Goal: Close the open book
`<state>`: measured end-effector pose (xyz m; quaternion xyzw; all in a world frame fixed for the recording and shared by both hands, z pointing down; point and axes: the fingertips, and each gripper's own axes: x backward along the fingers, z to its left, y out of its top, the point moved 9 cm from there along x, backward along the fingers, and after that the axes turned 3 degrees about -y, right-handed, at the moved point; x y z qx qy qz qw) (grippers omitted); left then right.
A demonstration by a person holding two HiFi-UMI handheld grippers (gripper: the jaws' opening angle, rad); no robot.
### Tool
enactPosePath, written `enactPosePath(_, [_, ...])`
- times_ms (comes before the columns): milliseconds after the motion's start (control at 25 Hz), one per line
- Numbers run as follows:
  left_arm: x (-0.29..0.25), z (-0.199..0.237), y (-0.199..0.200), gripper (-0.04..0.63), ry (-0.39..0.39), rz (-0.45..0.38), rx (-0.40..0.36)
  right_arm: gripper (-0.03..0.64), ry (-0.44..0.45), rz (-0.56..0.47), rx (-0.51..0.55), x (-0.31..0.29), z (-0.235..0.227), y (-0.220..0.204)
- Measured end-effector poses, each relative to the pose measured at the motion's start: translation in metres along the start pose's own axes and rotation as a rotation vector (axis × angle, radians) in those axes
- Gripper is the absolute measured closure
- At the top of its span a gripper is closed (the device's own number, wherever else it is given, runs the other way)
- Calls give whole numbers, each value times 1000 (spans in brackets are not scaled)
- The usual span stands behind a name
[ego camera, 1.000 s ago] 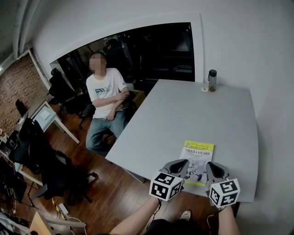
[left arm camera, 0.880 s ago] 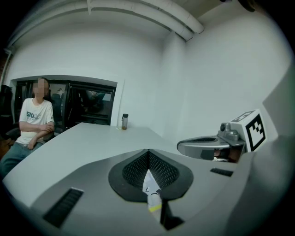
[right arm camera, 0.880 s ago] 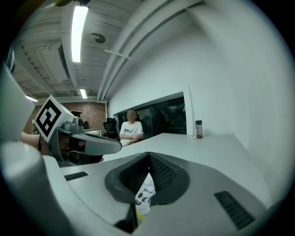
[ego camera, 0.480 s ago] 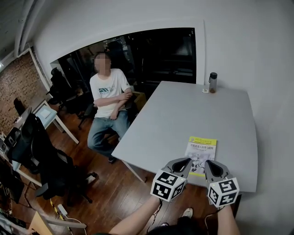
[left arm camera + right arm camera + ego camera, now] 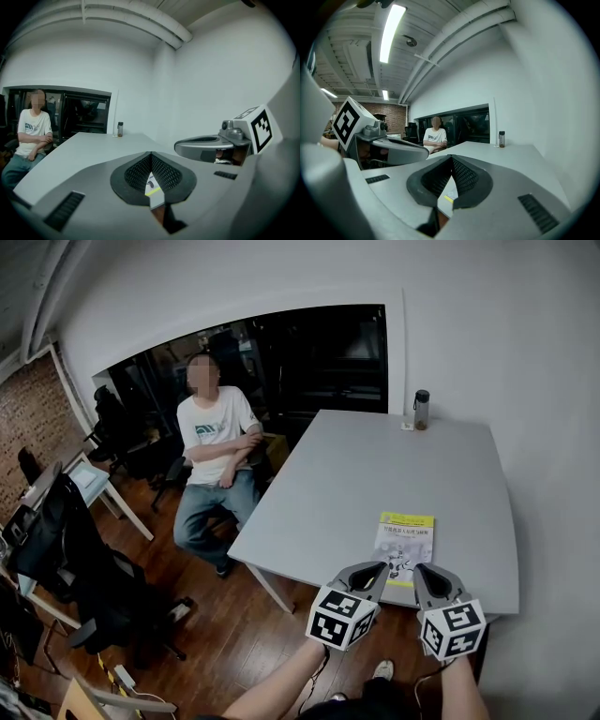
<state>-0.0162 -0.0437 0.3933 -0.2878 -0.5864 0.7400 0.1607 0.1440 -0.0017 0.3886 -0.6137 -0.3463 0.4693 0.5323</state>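
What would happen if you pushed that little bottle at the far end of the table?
The bottle stands upright and looks tall and narrow, so a push near its cap would probably tip it. A low push might just slide it, since the table looks smooth. Once down, it could well roll.

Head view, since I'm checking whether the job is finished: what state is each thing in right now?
Book: closed, lying flat, cover up.
Bottle: upright, lid on.
Left tongs: shut, nothing between them.
Right tongs: shut, nothing between them.
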Motion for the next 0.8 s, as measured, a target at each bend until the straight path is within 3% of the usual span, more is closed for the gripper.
enactPosePath(800, [20, -8, 0, 591, -2, -20, -2, 613, -7, -11, 0, 15, 15, 5])
